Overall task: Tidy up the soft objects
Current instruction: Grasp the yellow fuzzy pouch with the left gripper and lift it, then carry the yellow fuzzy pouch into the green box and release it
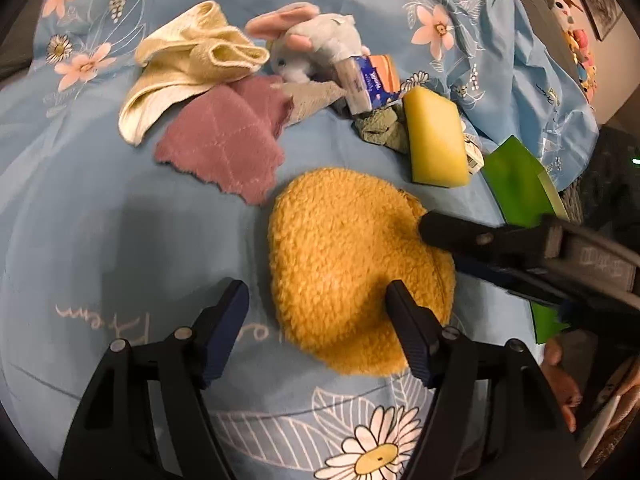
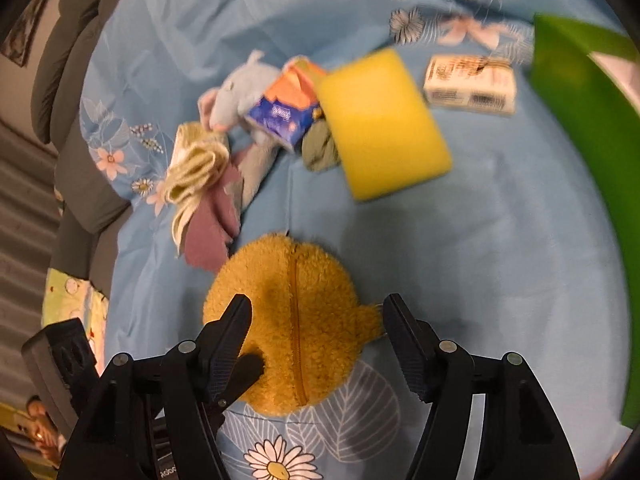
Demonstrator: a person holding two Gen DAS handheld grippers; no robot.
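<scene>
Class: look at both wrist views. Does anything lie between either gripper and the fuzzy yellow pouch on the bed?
Nothing visible does. The left gripper and right gripper sit open right at the fuzzy yellow pouch; the sponge lies beyond it.

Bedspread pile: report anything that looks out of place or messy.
The cloths lie crumpled and overlapping: the cream towel over the mauve cloth. The tissue pack and white carton are not soft items.

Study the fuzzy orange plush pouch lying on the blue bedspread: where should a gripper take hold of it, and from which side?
Grip the orange plush pouch across its rounded body, coming down from above with one finger on each side of the zipper seam. It lies flat, soft and domed, so its sides probably compress well. The right gripper, open, already straddles it.
</scene>
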